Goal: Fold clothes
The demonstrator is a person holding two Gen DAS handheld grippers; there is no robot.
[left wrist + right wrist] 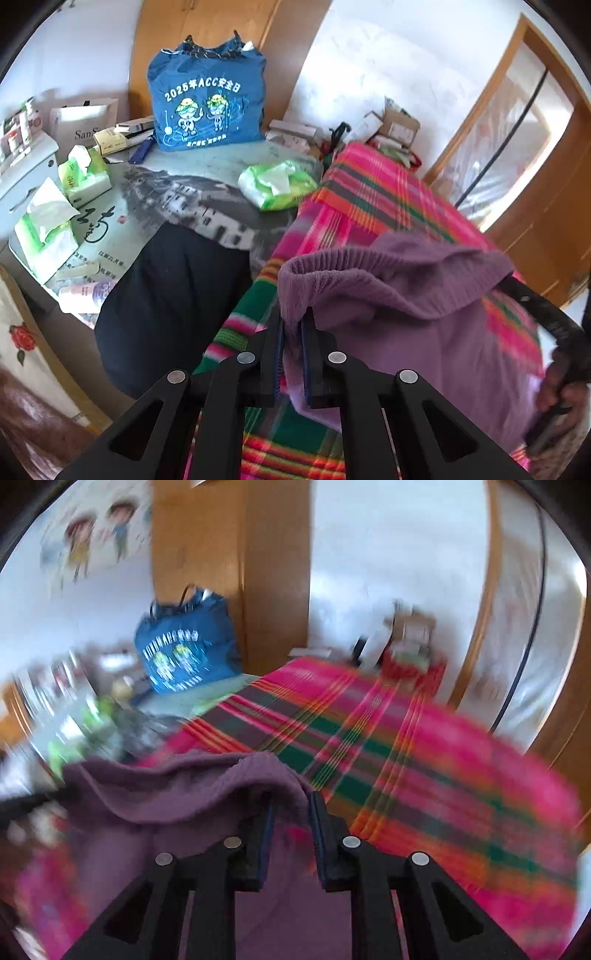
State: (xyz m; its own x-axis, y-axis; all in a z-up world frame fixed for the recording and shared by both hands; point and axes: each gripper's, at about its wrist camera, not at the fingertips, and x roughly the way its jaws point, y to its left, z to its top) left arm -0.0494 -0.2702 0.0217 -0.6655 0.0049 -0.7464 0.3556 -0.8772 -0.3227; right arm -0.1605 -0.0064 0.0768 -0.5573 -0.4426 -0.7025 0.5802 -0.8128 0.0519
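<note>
- Left tool [291, 332] is clamped on the purple sweater's [399, 295] ribbed edge.
- Right tool [291, 812] pinches that edge too.
- Sweater hangs above the plaid blanket [424, 746].

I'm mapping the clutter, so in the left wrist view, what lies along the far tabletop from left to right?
White paper bag → blue printed tote bag → stacked flat boxes → brown cardboard box.

Left gripper [291, 332], right gripper [291, 814]: matte black angular linkages, silver round pivot screws, blue ribbed finger pads [279, 354].
</note>
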